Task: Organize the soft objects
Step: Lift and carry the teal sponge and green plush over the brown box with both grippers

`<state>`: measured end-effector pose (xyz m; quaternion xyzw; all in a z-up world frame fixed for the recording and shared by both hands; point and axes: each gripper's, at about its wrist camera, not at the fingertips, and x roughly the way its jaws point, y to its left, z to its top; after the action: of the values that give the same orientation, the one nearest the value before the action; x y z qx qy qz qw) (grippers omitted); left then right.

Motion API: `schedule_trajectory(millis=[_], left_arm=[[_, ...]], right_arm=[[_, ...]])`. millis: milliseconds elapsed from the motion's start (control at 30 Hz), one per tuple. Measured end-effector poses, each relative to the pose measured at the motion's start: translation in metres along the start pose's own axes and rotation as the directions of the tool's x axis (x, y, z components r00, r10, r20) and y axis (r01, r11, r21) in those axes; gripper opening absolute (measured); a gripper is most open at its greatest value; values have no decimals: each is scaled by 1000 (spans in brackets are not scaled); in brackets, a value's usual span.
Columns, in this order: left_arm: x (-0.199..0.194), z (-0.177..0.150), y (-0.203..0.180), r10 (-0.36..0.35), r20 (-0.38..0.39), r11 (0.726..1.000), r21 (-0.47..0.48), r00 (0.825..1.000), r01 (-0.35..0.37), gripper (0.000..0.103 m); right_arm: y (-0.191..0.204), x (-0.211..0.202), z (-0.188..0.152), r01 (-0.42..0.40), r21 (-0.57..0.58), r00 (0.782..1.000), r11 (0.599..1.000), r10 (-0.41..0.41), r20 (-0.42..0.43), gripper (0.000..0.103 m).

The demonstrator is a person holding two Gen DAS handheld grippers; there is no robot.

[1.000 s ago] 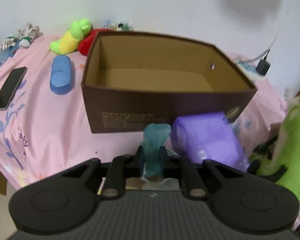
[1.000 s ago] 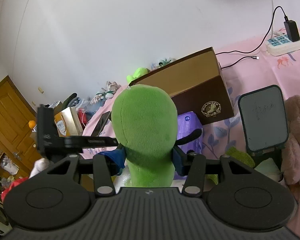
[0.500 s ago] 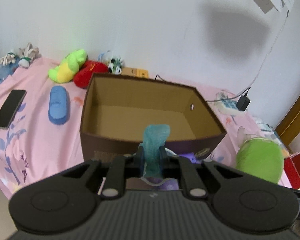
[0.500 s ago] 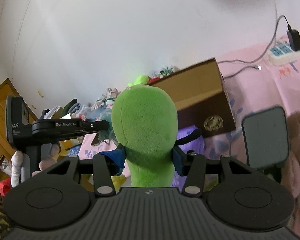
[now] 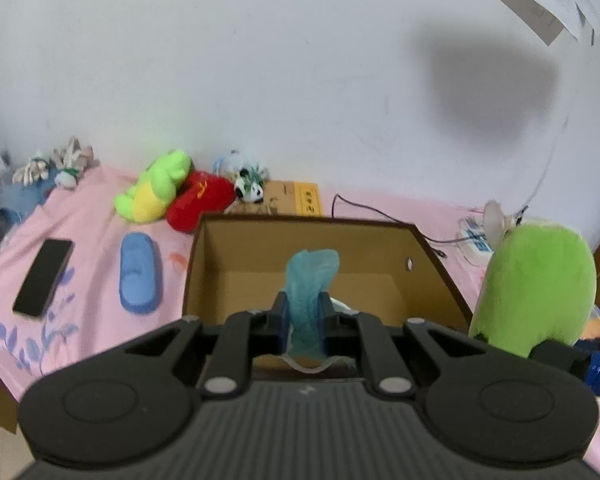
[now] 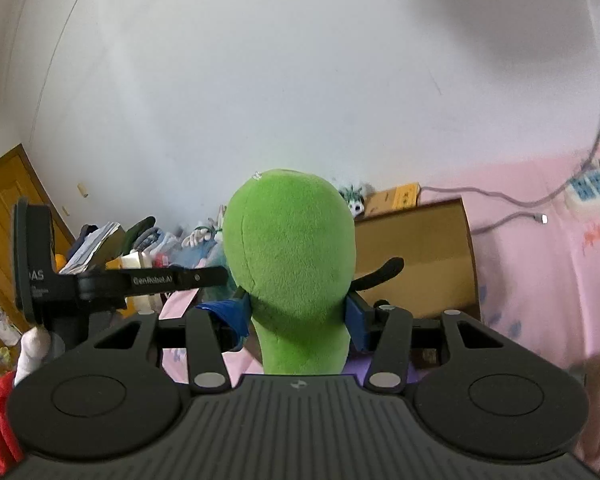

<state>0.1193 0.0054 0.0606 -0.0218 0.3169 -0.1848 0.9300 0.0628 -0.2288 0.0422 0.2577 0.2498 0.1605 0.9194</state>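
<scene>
Gripping a teal soft toy (image 5: 310,292), my left gripper (image 5: 303,312) has its jaws nearly closed, the blue pads pressed against both flanks of the toy, whose top rises above the fingertips. Just beyond the jaws stands the open cardboard box (image 5: 436,256), its brown interior directly ahead and below the toy. To the right of my left jaws, the green plush (image 5: 536,280) appears beside the box's right wall, held by my right gripper (image 6: 298,312). In the right wrist view that gripper's jaws are parted only as far as the plush's narrow lower body, squeezing it from both sides, with its rounded head (image 6: 290,240) standing upright above them. Behind the plush and slightly right lies the box's outer wall (image 6: 416,256); left of these jaws my left gripper's body (image 6: 100,280) crosses the view. Farther ahead of the left jaws and to their left, on the pink bedsheet (image 5: 88,304), lie a blue slipper-shaped toy (image 5: 139,276), a phone (image 5: 43,278), a yellow-green plush (image 5: 152,192) and a red plush (image 5: 200,204) near the wall.
</scene>
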Motion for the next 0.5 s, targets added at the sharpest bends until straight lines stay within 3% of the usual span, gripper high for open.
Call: schedule_trajectory(millis=[300, 500], left_arm=[[24, 41, -6, 50, 37, 997, 55, 998, -52, 10], [52, 45, -8, 87, 5, 994, 68, 996, -87, 10]], right_arm=[[7, 31, 53, 35, -44, 999, 998, -34, 20, 33], [6, 62, 56, 89, -73, 996, 993, -89, -10, 33]])
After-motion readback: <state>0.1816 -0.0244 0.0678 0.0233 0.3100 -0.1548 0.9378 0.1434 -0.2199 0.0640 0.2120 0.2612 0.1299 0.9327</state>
